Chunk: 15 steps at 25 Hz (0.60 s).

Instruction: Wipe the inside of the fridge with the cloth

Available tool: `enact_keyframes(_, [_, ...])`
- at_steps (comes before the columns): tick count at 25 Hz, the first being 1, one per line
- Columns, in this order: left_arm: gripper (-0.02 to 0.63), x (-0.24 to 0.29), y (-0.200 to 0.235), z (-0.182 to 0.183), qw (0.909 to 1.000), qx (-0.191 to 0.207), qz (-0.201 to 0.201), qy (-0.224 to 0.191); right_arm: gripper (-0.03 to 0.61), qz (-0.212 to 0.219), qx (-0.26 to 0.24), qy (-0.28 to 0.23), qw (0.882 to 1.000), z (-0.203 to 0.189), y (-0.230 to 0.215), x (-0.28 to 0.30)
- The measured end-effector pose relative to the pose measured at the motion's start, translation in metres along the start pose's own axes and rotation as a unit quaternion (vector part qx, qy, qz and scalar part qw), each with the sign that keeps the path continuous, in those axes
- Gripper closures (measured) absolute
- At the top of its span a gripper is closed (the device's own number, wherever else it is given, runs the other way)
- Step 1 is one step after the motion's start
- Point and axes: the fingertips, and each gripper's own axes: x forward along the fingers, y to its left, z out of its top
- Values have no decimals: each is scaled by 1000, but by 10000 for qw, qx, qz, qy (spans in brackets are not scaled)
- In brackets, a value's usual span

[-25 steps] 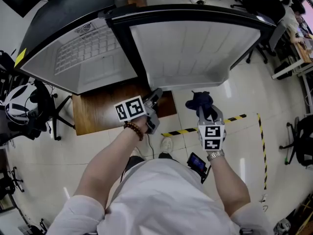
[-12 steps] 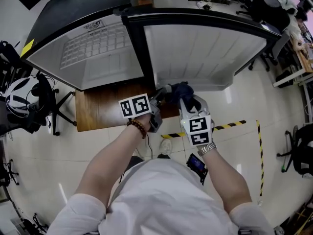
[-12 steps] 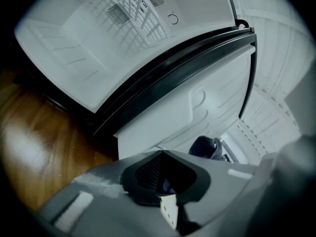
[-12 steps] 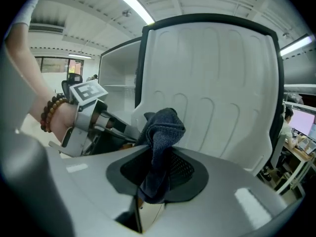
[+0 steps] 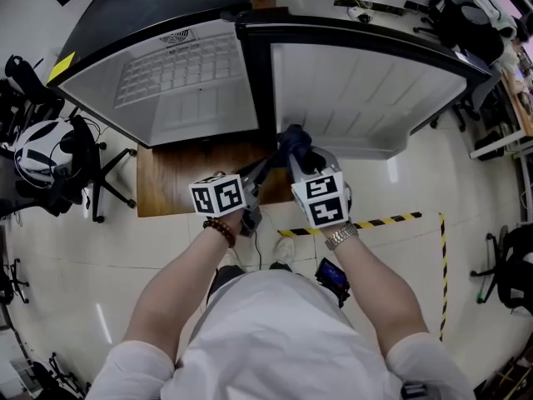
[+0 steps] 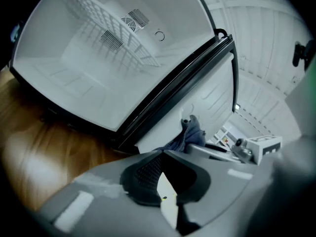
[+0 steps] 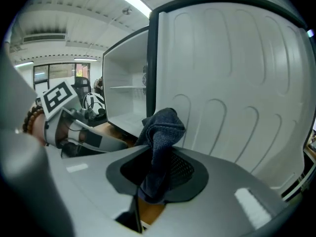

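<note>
The fridge stands open below me, its white inside with a wire shelf on the left and its door's ribbed inner face on the right. My right gripper is shut on a dark blue cloth at the door's lower edge, near the hinge side. In the right gripper view the cloth sticks up bunched between the jaws, in front of the door. My left gripper is shut and holds nothing. It sits just left of the cloth.
A brown wooden platform lies under the fridge's front. Black-and-yellow tape crosses the pale floor on the right. A chair with a helmet stands at the left, and office chairs at the back right.
My right gripper has carried the cloth left and up to the door's lower edge, close beside the left gripper. The left gripper has shifted a little toward the fridge.
</note>
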Motion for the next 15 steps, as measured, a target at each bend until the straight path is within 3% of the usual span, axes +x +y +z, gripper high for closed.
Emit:
enact_keyframes(8, [611,-14,1,-2,9998,216,39,17,494,-159,265,574,9979,-20,-13,18])
enact_keyframes(15, [611,-8,-12,-7,9992,373,-88,129,494,-520,534,674,9949,-35,-45,4])
